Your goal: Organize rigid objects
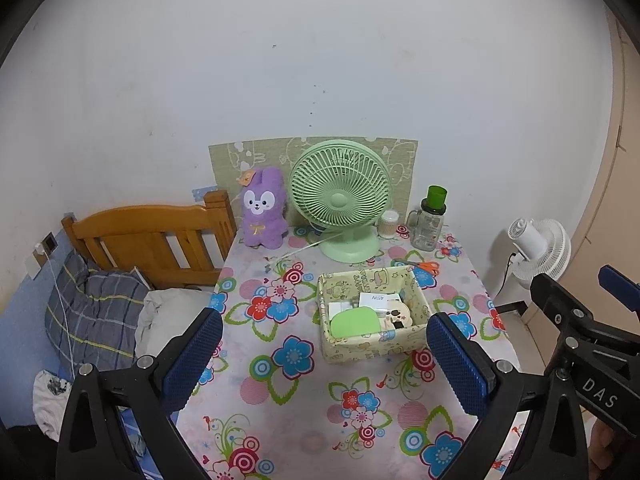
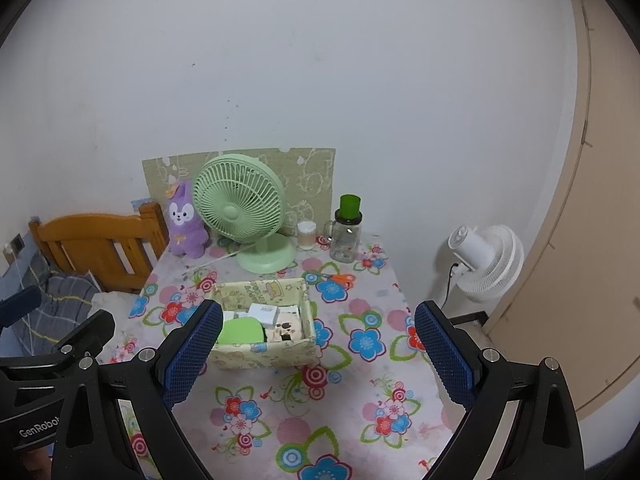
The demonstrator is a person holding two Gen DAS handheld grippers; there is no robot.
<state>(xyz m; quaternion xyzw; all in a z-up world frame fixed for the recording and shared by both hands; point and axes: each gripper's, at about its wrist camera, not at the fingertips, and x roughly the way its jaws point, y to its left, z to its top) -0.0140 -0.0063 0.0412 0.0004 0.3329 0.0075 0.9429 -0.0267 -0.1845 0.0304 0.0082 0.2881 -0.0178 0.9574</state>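
Both the left gripper [image 1: 324, 354] and right gripper [image 2: 318, 352] are held empty, fingers apart, above the floral-clothed counter [image 1: 280, 392]. The orange-handled scissors [image 1: 424, 267] (outside the filled patterned fabric box [image 1: 372, 350]) are judged next.

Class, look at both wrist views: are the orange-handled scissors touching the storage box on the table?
Apart. In the right wrist view the scissors lie behind the storage box, with flowered tablecloth showing between them.
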